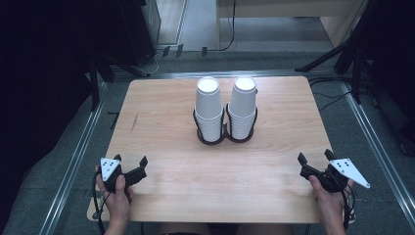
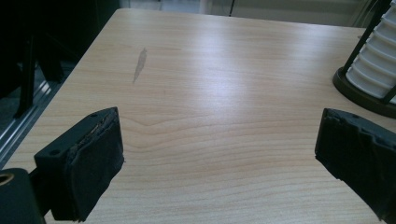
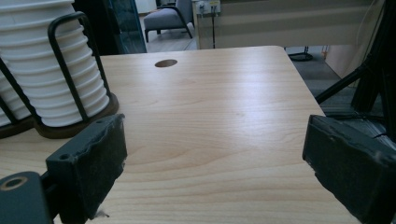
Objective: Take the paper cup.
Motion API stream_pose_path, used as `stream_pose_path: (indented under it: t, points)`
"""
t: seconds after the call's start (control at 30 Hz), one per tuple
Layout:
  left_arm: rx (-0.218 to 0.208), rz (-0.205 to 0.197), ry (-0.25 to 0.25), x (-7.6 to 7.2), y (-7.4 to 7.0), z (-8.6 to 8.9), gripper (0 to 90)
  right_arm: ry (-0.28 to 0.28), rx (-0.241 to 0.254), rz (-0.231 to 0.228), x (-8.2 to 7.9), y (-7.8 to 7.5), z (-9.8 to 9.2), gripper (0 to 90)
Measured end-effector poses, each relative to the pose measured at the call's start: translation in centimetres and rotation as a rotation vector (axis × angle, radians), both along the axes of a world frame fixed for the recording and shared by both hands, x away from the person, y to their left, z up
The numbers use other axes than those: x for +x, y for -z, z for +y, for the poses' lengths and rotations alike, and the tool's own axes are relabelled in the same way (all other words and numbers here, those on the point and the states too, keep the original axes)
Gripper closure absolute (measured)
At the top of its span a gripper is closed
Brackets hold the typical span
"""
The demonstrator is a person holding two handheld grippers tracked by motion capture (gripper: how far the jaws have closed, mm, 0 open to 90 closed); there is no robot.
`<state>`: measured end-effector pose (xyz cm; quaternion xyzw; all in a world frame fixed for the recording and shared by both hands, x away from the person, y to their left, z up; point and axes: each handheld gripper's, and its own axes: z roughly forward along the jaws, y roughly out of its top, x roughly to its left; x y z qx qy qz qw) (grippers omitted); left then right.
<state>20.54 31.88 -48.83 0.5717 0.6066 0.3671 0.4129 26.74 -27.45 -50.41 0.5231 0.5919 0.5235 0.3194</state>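
Two tall stacks of white paper cups stand upside down side by side in a dark two-ring wire holder at the middle of the wooden table, toward its far edge. The left stack and right stack show ribbed rims nested one over another. The left gripper and right gripper rest near the table's near corners, well apart from the cups, each with jaws spread wide and holding nothing.

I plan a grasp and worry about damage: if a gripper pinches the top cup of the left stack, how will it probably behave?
The top cup looks like thin paper, so probably light and easily crushed. Nested in its stack, it may drag neighbours up, though the wire holder should prevent tipping.
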Motion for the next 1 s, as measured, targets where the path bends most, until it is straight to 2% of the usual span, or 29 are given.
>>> stream_pose_path:
  t: [0.13,0.17,0.33,0.43,0.7,0.77,1.0]
  points:
    - [0.009,0.005,0.008,0.1,0.1,-0.1,1.1,-0.013,-0.029,-0.012,0.0,-0.6,0.9,11.1]
    - [0.013,0.005,0.013,0.1,0.1,-0.2,1.1,-0.034,-0.043,-0.026,0.0,-1.0,1.5,13.0]
    - [0.018,0.006,0.027,0.1,0.2,-0.3,1.1,-0.089,-0.045,-0.048,0.3,-2.2,3.1,13.3]
    - [0.023,0.007,0.032,0.1,0.3,-0.4,1.2,-0.088,-0.059,-0.050,0.7,-3.2,4.0,15.0]
    - [0.019,0.011,0.038,0.1,0.3,-0.4,1.2,-0.151,-0.064,-0.076,1.9,-5.4,6.1,18.4]
    - [0.017,0.012,0.037,0.2,0.3,-0.4,1.1,-0.177,-0.071,-0.093,2.4,-6.5,7.2,20.5]
    - [0.023,0.016,0.048,0.3,0.4,-0.5,1.1,-0.228,-0.054,-0.127,3.4,-8.9,9.1,24.1]
